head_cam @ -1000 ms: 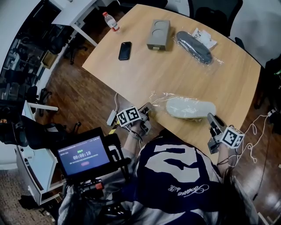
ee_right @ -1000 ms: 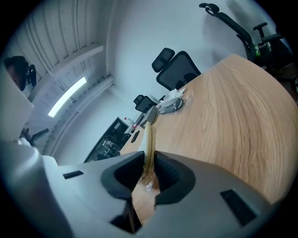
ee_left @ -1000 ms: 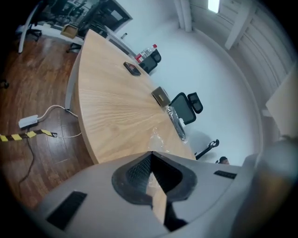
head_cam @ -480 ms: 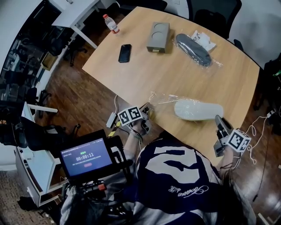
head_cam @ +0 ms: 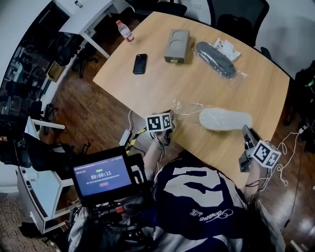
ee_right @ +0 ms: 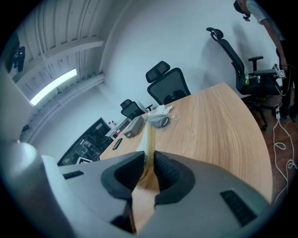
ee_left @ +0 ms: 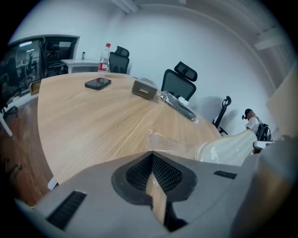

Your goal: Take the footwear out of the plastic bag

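A white slipper (head_cam: 225,119) lies near the table's front edge, its toe still inside a clear plastic bag (head_cam: 189,109). My left gripper (head_cam: 170,129) is at the bag's left end. Its jaws are shut, with the film's edge (ee_left: 156,142) running into their tips. In the left gripper view the slipper (ee_left: 228,146) shows through the plastic to the right. My right gripper (head_cam: 245,131) is at the slipper's right end, shut on its thin edge (ee_right: 149,135), which stands edge-on between the pads.
At the far side of the wooden table (head_cam: 162,83) lie a dark slipper in its own bag (head_cam: 215,59), a grey box (head_cam: 176,45), a black phone (head_cam: 140,63), a water bottle (head_cam: 124,30) and a white packet (head_cam: 227,47). Office chairs (head_cam: 236,15) stand behind.
The white slipper has slid to the right, further out of the bag, with my right gripper. My left gripper has shifted right along the table edge and rolled.
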{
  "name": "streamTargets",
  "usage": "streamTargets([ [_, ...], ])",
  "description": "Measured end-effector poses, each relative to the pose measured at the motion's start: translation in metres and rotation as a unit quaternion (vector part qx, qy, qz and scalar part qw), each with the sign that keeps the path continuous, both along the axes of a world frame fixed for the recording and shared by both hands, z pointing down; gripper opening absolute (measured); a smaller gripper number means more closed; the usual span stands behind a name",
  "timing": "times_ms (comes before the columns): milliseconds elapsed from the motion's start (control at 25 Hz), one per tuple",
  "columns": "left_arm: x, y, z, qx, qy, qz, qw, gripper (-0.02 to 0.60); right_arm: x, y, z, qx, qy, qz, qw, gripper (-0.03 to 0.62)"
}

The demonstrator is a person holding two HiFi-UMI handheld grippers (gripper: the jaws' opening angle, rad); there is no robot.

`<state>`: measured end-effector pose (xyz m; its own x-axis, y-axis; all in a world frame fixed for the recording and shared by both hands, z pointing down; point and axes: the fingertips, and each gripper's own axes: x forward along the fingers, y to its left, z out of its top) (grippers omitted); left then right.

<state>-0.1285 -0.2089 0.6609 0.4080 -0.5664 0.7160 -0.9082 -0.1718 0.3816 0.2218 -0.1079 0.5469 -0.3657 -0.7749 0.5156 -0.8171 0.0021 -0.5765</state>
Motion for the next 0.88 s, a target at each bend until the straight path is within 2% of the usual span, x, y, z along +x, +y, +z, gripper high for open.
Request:
streamTargets([
  [80,0.001,-0.005,0.000,0.002,-0.011,-0.003,0.9999,0.005,0.000,-0.006,-0.007,0.014,0.009,-0.005,1.000,0.063],
  [280,-0.013,-0.011,0.010,-0.009,-0.027,-0.052,0.9983,0.005,0.012,-0.004,-0.024,0.028,0.029,0.000,0.999,0.063],
  [520,-0.019,-0.015,0.015,-0.016,-0.063,-0.069,0.9955,0.005,0.029,0.001,-0.057,0.055,0.061,0.019,0.996,0.061],
  [680,-0.025,-0.017,0.018,-0.016,-0.068,-0.078,0.9945,0.005,0.052,0.001,-0.091,0.092,0.103,0.041,0.990,0.060],
  [760,-0.024,-0.017,0.018,-0.013,-0.073,-0.075,0.9945,0.005,0.056,0.000,-0.102,0.110,0.102,0.050,0.987,0.060],
  [880,-0.024,-0.017,0.017,-0.013,-0.069,-0.083,0.9941,0.005,0.044,-0.005,-0.119,0.136,0.074,0.052,0.987,0.058],
])
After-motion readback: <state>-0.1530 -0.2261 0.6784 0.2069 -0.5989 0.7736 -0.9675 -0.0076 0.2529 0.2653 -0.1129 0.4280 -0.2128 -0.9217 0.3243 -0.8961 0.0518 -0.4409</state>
